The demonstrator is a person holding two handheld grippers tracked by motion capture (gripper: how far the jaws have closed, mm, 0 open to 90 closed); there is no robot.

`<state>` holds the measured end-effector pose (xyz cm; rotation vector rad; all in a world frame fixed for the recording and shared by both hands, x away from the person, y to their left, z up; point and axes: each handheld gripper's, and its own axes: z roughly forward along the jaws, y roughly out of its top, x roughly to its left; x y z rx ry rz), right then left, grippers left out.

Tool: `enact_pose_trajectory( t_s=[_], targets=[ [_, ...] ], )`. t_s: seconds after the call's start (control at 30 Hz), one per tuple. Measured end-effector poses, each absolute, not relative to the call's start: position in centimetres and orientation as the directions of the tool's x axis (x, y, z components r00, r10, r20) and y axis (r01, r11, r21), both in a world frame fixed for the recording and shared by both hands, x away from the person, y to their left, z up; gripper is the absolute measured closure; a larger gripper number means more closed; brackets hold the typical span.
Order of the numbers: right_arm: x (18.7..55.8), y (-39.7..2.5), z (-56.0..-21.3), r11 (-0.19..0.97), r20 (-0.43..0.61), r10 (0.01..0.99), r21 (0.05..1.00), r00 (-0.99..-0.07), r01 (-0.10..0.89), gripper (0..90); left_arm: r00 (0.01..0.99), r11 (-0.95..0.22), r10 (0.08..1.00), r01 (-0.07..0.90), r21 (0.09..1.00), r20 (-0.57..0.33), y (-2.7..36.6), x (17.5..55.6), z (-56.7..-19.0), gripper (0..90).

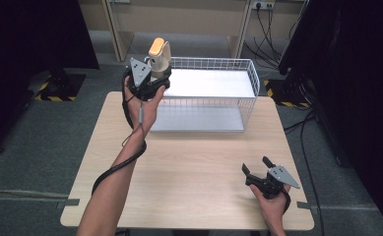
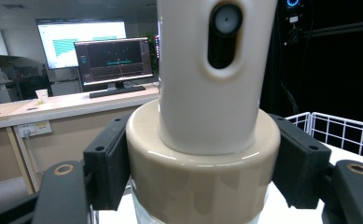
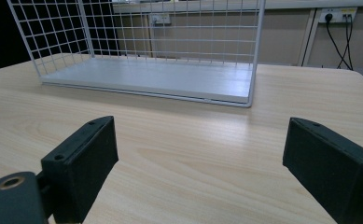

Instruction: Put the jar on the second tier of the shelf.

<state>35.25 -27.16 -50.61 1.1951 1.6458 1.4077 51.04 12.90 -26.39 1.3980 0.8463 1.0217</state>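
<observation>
Bottle (image 1: 158, 56) clamped in L tongs (image 1: 152, 81) over basket (image 1: 250, 78); R tongs (image 1: 259, 172) wide open, empty

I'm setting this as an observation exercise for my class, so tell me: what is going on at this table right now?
A person works with a hand-held tool in each hand. The left tool is shut on a cream-coloured bottle, held up over the left end of a white wire basket. The right tool is open and holds nothing, low over the near right part of the wooden table. The basket's floor looks bare.
</observation>
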Motion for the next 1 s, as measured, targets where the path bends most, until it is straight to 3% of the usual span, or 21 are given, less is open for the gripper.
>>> enact_pose_trajectory(
  t_s=[1.0],
  targets=[
    [35.2,-27.1,-50.6,0.007,0.078,0.925,0.975,-0.372,0.22,10.3,0.3,-0.084,0.951,0.017,0.996,0.075,12.8,54.5,-28.1,29.6]
  ],
)
